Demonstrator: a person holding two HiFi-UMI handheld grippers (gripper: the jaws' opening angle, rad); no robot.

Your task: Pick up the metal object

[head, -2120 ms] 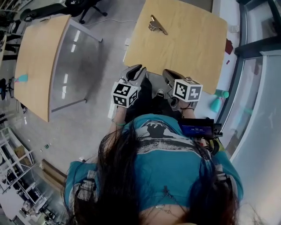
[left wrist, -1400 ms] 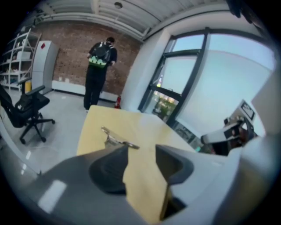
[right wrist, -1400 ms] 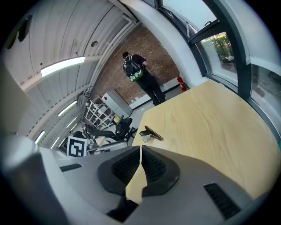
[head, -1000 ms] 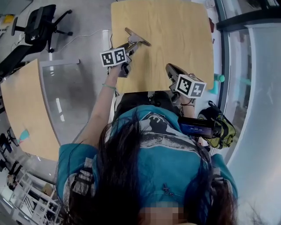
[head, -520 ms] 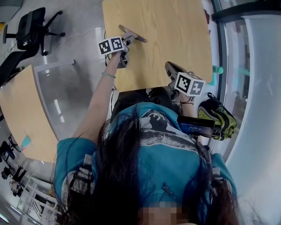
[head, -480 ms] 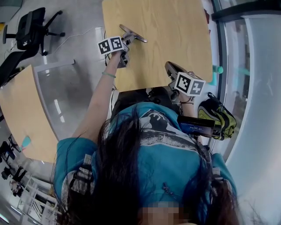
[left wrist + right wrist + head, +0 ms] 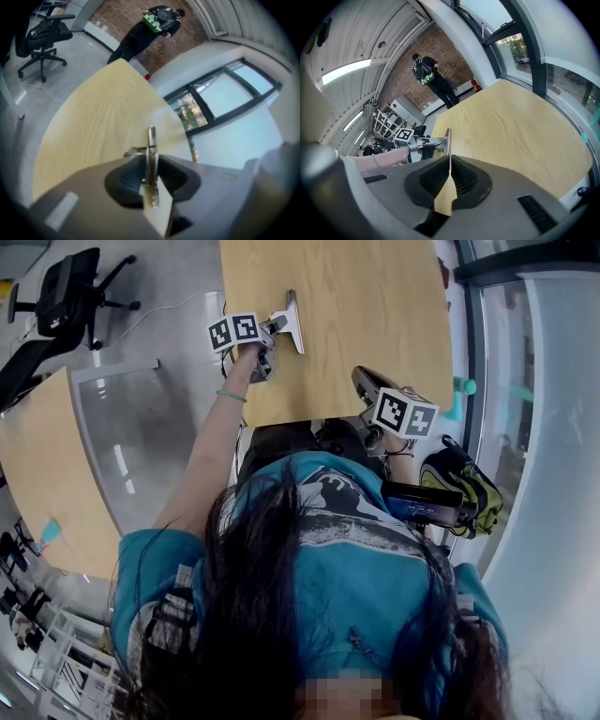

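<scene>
Since half a second back the slim silvery metal object with the long flat bar [image 7: 294, 324] has swung round. It lay slanted on the pale wooden desk [image 7: 375, 296] and now its long axis runs straight away from the near edge, roughly along the desk's left edge and close to it

It's sitting right in the left gripper [image 7: 274, 329]. That gripper's jaws have just been closing, and in the left gripper view the ribbed pads are clamped on the bar, which stands thin edge up between them and pokes out past the tips. Can't tell if the bottom of it is still touching the wood or is already a hair clear

Right gripper [image 7: 364, 381] hangs over the near edge, well apart from the object, jaws together with nothing in them. In its own view the metal piece is just a thin sliver far off by the left edge, so the left hand is obviously the one doing this

My guess is all that's left is a straight lift. Most of the bar's length sits ahead of the pads, so it might tip forward if the grip isn't firm

Farther out there's a black office chair [image 7: 66, 287] on the grey floor, left of the desk
</scene>
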